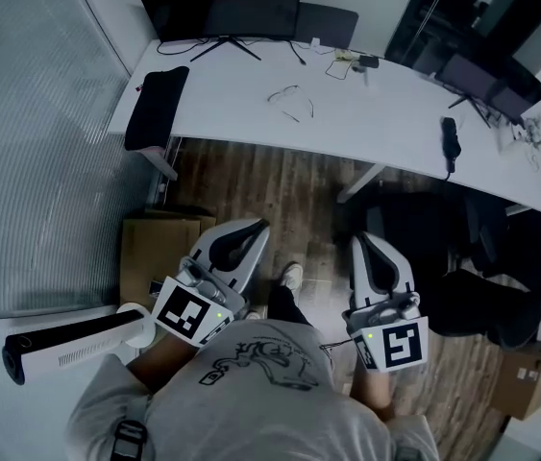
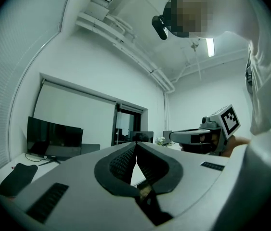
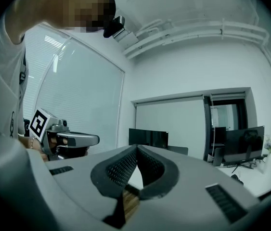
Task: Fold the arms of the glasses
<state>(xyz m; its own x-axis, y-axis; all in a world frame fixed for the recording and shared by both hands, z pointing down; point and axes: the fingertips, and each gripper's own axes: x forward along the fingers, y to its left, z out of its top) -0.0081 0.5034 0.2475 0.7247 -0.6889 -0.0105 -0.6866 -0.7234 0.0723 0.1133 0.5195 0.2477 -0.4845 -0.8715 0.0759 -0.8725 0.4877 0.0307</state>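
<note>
- The long white table (image 1: 251,123) runs across the far side of the room, above a strip of wood floor (image 1: 280,185).
- A dark monitor (image 1: 220,6) stands at the table's back edge, with a cable trailing from it.
- A flat black pad (image 1: 157,107) lies at the table's left end and partly overhangs the edge.
- A cardboard box (image 1: 158,250) sits on the floor below that end, just left of the left gripper.
- The left gripper (image 2: 135,146) is held level near the person's body, well short of the table. Its dark pads meet at the tips and nothing is between them.
- The right gripper (image 3: 136,148) is held level alongside, apart from the left one. Its pads are also pressed together and empty.
- The glasses (image 1: 291,98) lie on bare tabletop near the middle, in front of the monitor. They are well apart from both grippers. Their thin arms appear to stick out unfolded, though they are small in the head view.
</note>
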